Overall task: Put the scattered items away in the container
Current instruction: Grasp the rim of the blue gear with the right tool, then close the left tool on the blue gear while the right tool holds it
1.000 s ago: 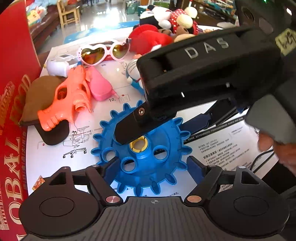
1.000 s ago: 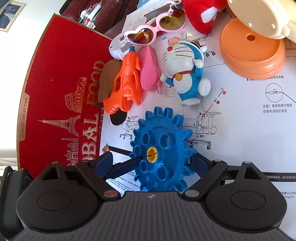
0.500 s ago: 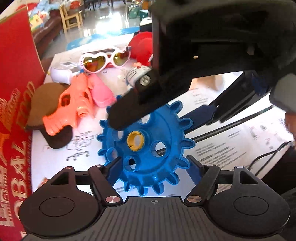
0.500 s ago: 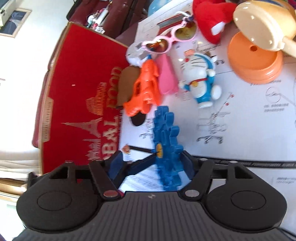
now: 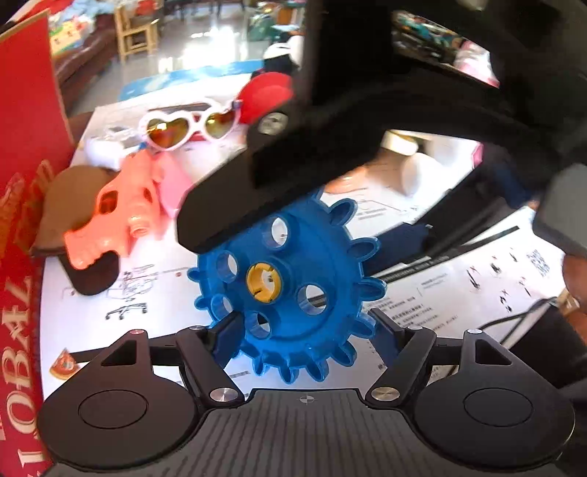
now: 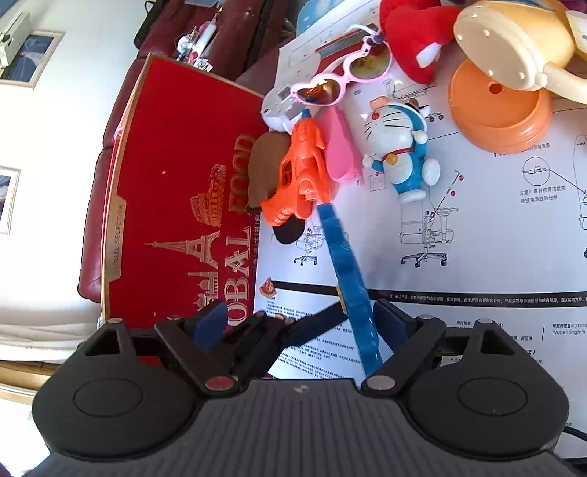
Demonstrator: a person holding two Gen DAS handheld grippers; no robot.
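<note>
A blue toothed gear (image 5: 290, 290) with a yellow hub is lifted off the table and held upright between the left gripper's (image 5: 304, 334) fingers, which are shut on its edges. In the right wrist view the gear (image 6: 348, 282) shows edge-on, and the left gripper's finger (image 6: 312, 326) reaches it from the left. The right gripper (image 6: 297, 326) is open around it; only its right pad (image 6: 390, 324) lies near the gear. The right gripper's black body (image 5: 403, 110) hangs over the gear. The red box (image 6: 176, 205) stands at the left.
On the white instruction sheet (image 6: 477, 227) lie an orange water gun (image 6: 297, 176), a pink toy (image 6: 339, 150), heart sunglasses (image 6: 345, 77), a Doraemon figure (image 6: 400, 146), an orange lid (image 6: 499, 106), a cream toy (image 6: 513, 40), a red plush (image 6: 414, 33) and a brown piece (image 6: 264, 165).
The gear has been tipped from flat on the sheet to upright and lifted. The right gripper has risen and swung so the gear is now edge-on to it.
</note>
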